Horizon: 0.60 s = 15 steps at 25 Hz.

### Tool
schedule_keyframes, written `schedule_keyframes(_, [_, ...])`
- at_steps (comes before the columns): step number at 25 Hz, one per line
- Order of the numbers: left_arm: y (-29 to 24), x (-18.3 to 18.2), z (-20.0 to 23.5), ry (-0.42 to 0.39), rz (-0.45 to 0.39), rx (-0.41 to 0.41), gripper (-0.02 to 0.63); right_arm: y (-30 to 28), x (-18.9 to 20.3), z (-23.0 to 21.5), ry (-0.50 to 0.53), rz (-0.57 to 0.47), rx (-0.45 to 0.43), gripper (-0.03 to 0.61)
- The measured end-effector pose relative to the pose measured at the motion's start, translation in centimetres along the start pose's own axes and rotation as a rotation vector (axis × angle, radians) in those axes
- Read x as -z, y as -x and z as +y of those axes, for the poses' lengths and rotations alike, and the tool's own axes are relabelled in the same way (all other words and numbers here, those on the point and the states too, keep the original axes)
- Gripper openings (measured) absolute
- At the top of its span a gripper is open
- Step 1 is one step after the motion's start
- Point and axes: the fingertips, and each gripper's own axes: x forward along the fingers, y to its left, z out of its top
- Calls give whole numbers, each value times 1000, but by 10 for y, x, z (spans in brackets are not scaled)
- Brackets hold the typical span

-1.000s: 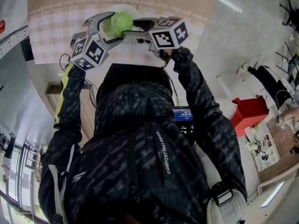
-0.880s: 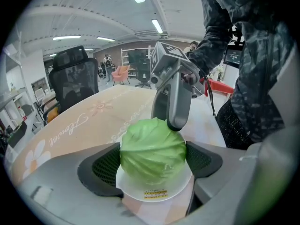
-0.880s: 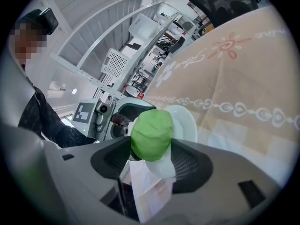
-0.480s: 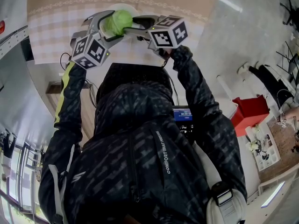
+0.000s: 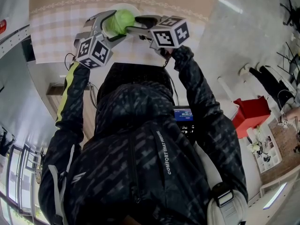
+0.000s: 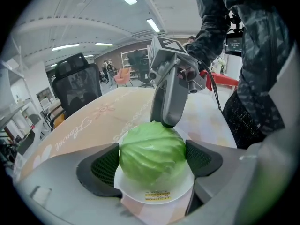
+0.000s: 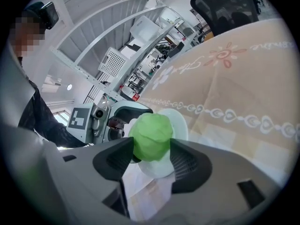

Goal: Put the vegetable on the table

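A round green cabbage [image 5: 121,21] hangs between both grippers over a white plate [image 5: 127,7]. In the left gripper view the cabbage [image 6: 152,151] fills the gap of my left gripper [image 6: 152,159], and both dark pads press its sides. My right gripper [image 7: 151,154] has just been closing; its pads now bear on the cabbage [image 7: 151,136] from the other direction. In the head view the left gripper [image 5: 112,25] comes in from the left and the right gripper [image 5: 132,25] from the right. I cannot tell whether the cabbage's underside touches the plate [image 6: 154,198].
The plate lies on a table with a beige checked cloth [image 5: 56,27] that has a patterned border. A black office chair [image 6: 77,86] stands at the table's far side. The person's body fills the lower head view, close to the table's near edge.
Both grippers and the cabbage have shifted a little farther over the plate. The left gripper's marker cube has slid slightly right in the head view.
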Motion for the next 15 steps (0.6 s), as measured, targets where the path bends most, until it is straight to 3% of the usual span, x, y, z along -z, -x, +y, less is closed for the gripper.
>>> schedule_keyframes(4, [17,15,12,26,-38,-52,425,-9,-12,6,19,-14,42,218])
schedule_keyframes(8, [26,20,11,36,-10,-86,429,8,-17,12,57,-36,104,211])
schedule_keyframes(9, [28,21,10,54,-11,-91,426,14,-19,13,74,-42,128,177])
schedule_keyframes(15, [28,30,6,126,-21,-115,427,33,-23,17,142,-68,168,124])
